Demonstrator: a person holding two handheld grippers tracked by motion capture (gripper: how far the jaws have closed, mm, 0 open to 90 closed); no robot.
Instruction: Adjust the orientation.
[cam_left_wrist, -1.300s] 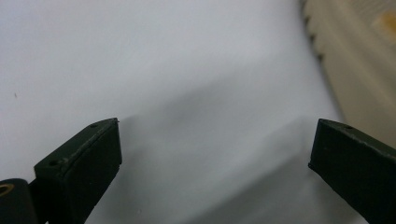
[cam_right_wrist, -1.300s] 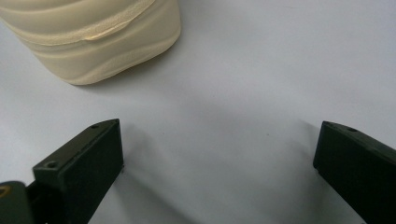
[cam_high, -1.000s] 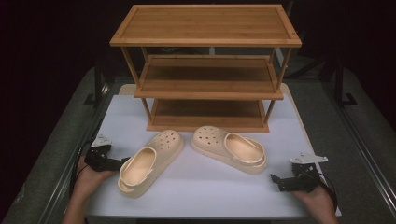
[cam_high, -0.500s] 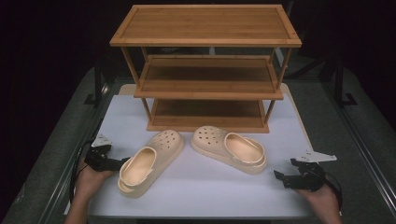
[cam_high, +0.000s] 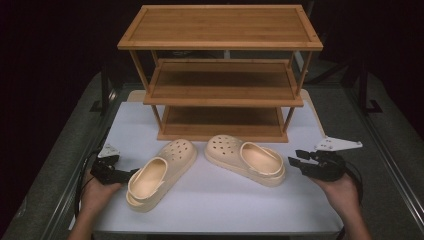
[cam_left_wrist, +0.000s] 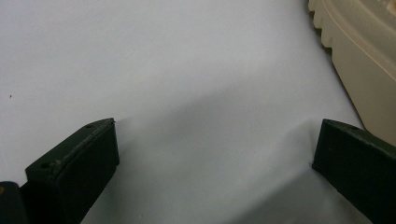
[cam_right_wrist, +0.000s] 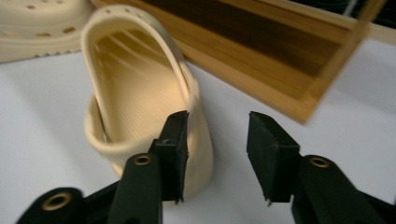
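High view: two clogs on the mat before the rack (cam_high: 220, 95). My right claw (cam_high: 296, 163) sits just off the right clog's (cam_high: 245, 160) heel, long axis running away left.

Left gripper view: my left claw (cam_left_wrist: 212, 154) released, left clog (cam_left_wrist: 359, 60) at its right.

Right gripper view: jaws apart, empty, heel just ahead-left.

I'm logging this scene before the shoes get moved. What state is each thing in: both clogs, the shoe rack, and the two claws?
Left clog: upright on the white table, not gripped.
Right clog: upright on the table, not gripped.
Wooden shoe rack: standing, all three shelves bare.
Left claw: open, next to the left clog's heel.
Right claw: open, just short of the right clog's heel.
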